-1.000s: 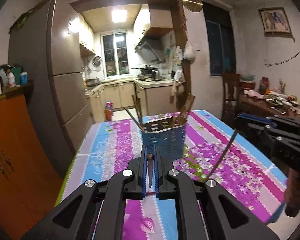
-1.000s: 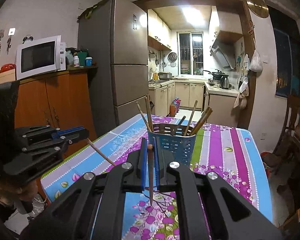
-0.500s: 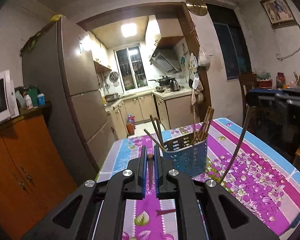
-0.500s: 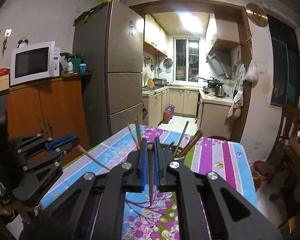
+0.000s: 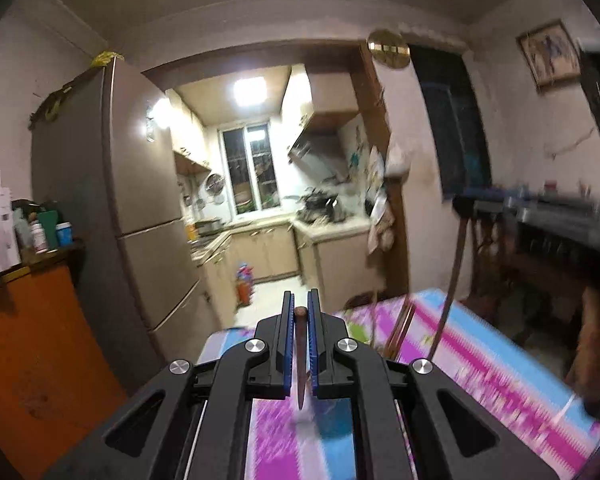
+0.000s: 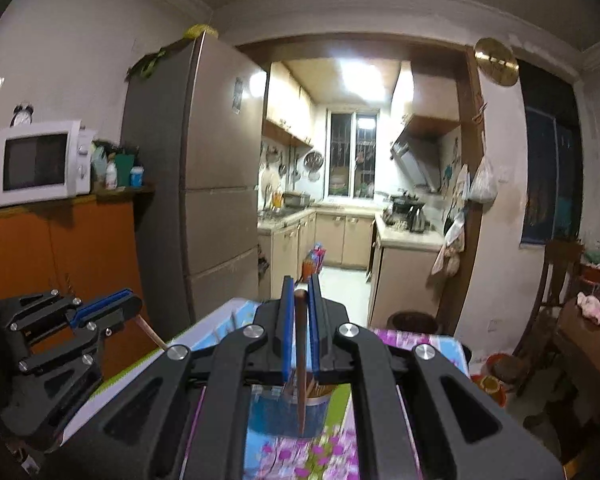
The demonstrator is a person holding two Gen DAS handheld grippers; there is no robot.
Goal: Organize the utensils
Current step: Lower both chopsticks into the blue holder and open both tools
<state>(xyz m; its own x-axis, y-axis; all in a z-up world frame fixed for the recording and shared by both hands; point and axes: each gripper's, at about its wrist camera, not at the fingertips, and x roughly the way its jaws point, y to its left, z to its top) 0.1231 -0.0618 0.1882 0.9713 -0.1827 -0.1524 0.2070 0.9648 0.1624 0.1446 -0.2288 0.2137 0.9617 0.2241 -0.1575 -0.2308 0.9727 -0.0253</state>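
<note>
A tall brushed-metal refrigerator [image 6: 204,184] stands beside an orange wooden cabinet [image 6: 60,256] bearing a white microwave oven [image 6: 40,162]. Through a dark wood-framed doorway [image 6: 466,184], a bright ceiling light panel [image 6: 360,78] shines on cream kitchen cupboards [image 6: 340,240] and a barred window [image 6: 354,152]. A round brass plate [image 6: 496,62] hangs on the pale wall.

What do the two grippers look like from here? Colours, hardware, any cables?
Both match: the left gripper and right gripper have matte black angular linkage arms with triangular cut-outs, round silver pivot bolts, and ribbed blue pads lining the fingers. No cables or markings show.
</note>
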